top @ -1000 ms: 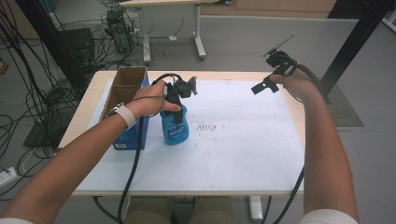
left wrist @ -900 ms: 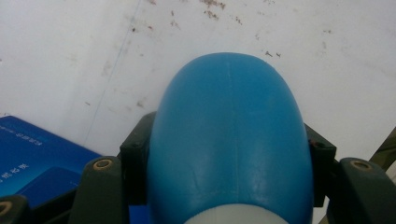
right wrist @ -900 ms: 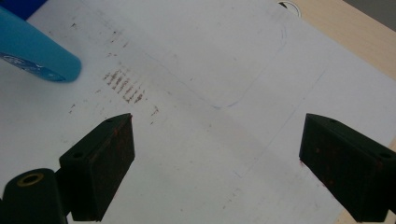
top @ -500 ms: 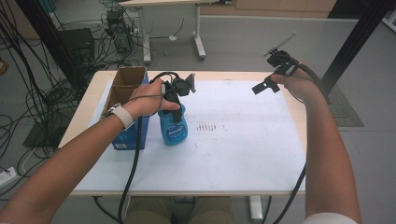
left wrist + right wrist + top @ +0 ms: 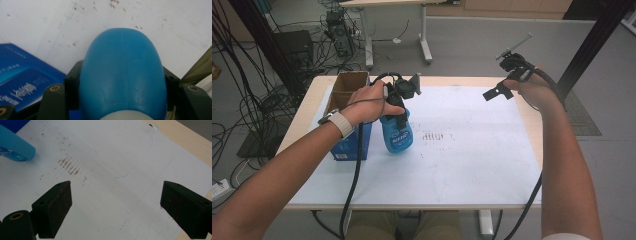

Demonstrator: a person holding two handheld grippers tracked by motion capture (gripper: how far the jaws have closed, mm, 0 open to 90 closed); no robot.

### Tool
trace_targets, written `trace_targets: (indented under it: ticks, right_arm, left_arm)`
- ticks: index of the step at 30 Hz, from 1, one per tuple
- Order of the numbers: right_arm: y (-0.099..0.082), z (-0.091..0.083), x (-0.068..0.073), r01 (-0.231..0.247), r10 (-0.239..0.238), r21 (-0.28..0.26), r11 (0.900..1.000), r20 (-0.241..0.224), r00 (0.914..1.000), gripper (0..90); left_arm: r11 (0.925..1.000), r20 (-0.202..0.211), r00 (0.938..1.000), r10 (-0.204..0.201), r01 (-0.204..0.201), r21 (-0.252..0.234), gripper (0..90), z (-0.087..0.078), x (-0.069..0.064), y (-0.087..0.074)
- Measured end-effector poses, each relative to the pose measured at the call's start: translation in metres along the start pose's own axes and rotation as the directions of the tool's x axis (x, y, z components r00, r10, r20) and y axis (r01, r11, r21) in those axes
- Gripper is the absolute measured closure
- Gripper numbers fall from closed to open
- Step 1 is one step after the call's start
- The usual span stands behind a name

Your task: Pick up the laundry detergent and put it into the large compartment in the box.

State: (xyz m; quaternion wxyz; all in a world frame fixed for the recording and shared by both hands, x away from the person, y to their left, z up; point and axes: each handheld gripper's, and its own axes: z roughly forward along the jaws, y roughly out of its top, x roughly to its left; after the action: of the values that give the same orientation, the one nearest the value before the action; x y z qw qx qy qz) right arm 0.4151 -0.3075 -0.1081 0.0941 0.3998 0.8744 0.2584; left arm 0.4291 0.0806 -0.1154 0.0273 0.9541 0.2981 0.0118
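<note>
Blue bottle (image 5: 396, 135) sits pinched between the jaws of the left gripper (image 5: 401, 107), tilted near the table's (image 5: 472, 82) left edge, just beside a blue box (image 5: 352, 145). Over the far right corner, the right gripper (image 5: 502, 85) hangs spread, holding nothing.

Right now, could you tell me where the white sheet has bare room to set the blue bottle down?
The white sheet is bare from the brown smudges rightward and toward the near edge. It is crowded at the left, where the blue bottle in the left gripper hangs beside the cardboard box.
</note>
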Motion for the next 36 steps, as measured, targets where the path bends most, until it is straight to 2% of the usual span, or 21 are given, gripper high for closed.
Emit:
trace_targets:
  ticks: [2, 9, 15, 19, 22, 29, 36]
  right_arm:
    - [-0.001, -0.002, 0.001, 0.001, -0.001, -0.003, 1.0000, 0.002, 1.0000, 10.2]
    - [-0.001, -0.005, 0.004, 0.004, -0.004, -0.009, 1.0000, 0.001, 1.0000, 10.2]
    - [0.001, -0.008, 0.009, 0.017, -0.017, -0.021, 0.9996, 0.000, 0.9999, 10.2]
    - [0.002, -0.009, 0.010, 0.022, -0.022, -0.022, 0.9995, 0.001, 0.9998, 10.2]
    - [0.003, -0.010, 0.012, 0.026, -0.026, -0.021, 0.9994, 0.005, 0.9997, 10.2]
    - [0.003, -0.013, 0.014, 0.038, -0.038, -0.032, 0.9988, 0.005, 0.9993, 10.2]
    - [0.002, -0.016, 0.018, 0.046, -0.046, -0.038, 0.9982, 0.005, 0.9989, 10.2]
  left_arm:
    - [0.9996, 0.004, 0.9996, -0.028, 0.028, -0.005, 38.3, -0.005, -0.001, -0.002]
    - [0.9970, -0.015, 0.9969, -0.077, 0.077, -0.014, 38.3, -0.025, -0.006, -0.005]
    - [0.9904, 0.004, 0.9909, -0.134, 0.134, -0.031, 38.3, -0.042, -0.002, -0.012]
    - [0.9872, 0.004, 0.9876, -0.157, 0.157, -0.028, 38.3, -0.055, -0.003, -0.014]
    - [0.9839, -0.002, 0.9842, -0.177, 0.177, -0.026, 38.3, -0.066, -0.004, -0.015]
    - [0.9705, -0.006, 0.9709, -0.240, 0.239, -0.030, 38.3, -0.088, -0.004, -0.020]
    - [0.9608, -0.010, 0.9613, -0.275, 0.275, -0.034, 38.3, -0.106, -0.005, -0.024]
